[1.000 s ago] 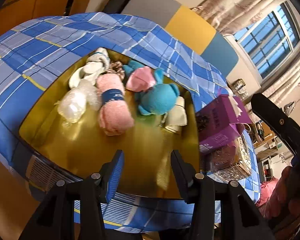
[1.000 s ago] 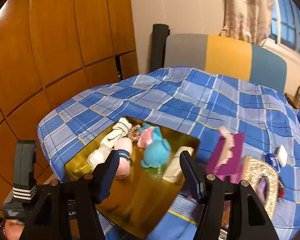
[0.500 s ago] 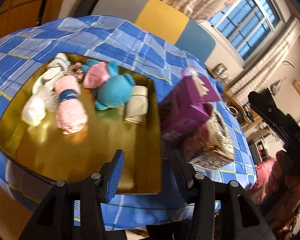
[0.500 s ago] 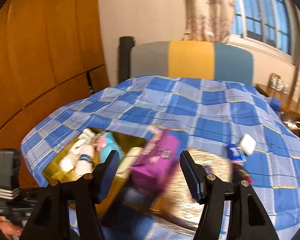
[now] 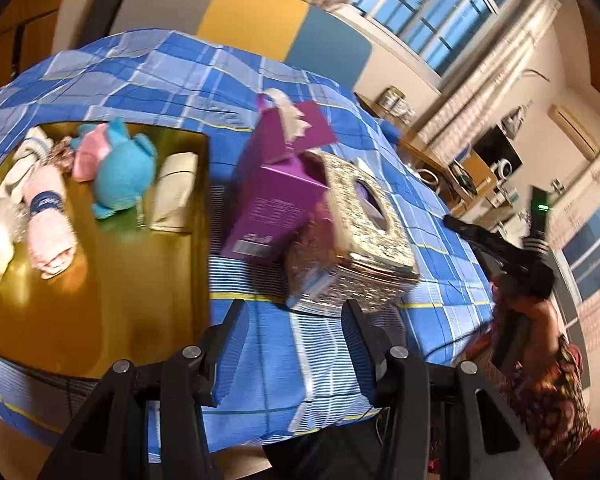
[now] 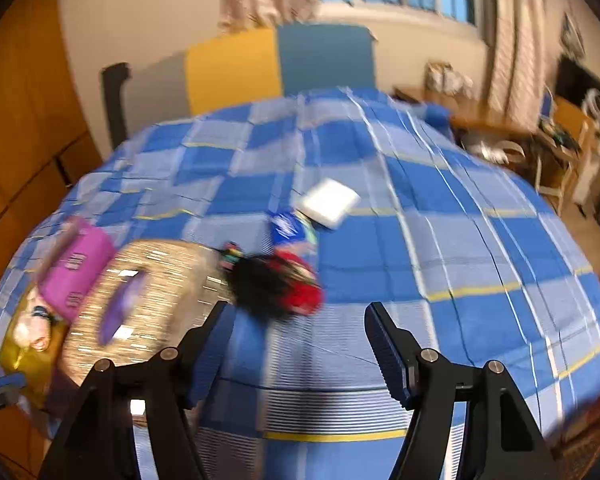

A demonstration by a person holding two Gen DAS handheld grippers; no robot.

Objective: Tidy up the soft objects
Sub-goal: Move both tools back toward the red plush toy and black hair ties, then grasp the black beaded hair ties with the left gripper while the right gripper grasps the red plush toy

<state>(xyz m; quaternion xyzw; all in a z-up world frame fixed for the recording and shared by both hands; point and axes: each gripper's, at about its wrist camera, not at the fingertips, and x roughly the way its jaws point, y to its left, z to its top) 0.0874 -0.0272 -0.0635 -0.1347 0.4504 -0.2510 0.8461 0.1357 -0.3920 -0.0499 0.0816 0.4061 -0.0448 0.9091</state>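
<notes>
A gold tray (image 5: 100,304) lies on the blue plaid bed and holds a blue plush toy (image 5: 120,172), a pink rolled towel (image 5: 50,232), a beige roll (image 5: 174,190) and several other soft items. My left gripper (image 5: 292,328) hovers open over the bedspread just right of the tray, empty. In the blurred right wrist view my right gripper (image 6: 298,330) hangs over the bed with its jaws opening and nothing between them. Just beyond its left finger lies a black and red soft object (image 6: 276,284), with a blue packet (image 6: 286,228) and a white pack (image 6: 328,202) farther back.
A purple carton (image 5: 272,184) with open flaps leans against a glittery tissue box (image 5: 352,236) beside the tray. The right gripper and the person's arm (image 5: 528,280) show at the right in the left wrist view. A headboard, window, desk and chair stand beyond the bed.
Both grippers swept right, away from the tray. The left view now centres on the purple carton and tissue box; the right view has left the tray for the black and red object and open bedspread.
</notes>
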